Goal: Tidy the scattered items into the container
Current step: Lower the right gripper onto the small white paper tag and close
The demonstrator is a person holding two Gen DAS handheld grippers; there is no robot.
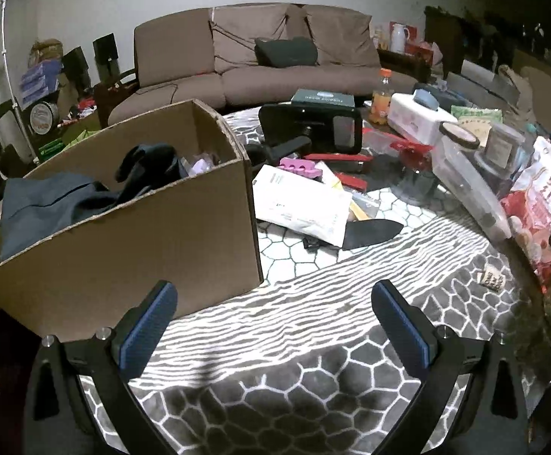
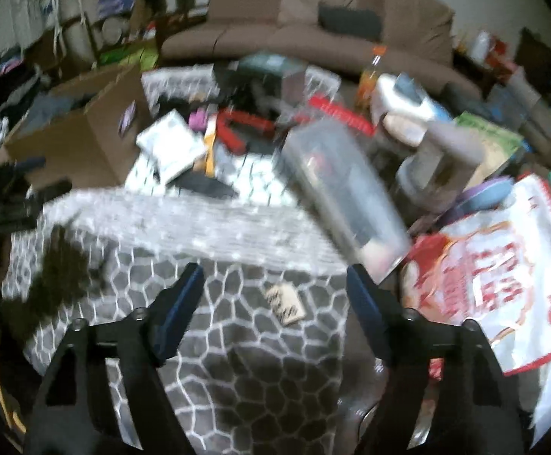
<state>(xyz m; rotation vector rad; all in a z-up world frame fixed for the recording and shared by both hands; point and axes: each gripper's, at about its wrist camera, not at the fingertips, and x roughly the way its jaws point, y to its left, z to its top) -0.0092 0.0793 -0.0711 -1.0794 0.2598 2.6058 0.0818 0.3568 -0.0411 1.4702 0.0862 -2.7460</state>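
our right gripper [image 2: 275, 295], jaws apart and empty, frames a small printed tag [image 2: 286, 303] at lower centre, light, flat, likely best pinched by an edge, with the cardboard box [image 2: 82, 140] upper left and the left gripper [image 1: 271, 326] also spread.

Both grippers are matt black frames with forked arms. The left gripper [image 1: 274, 305] carries two blue ribbed pads [image 1: 147, 331], and silver round screw heads [image 1: 103, 332] sit behind them. The right gripper [image 2: 275, 288] has darker blue pads [image 2: 179, 311] and black screws [image 2: 137, 313].
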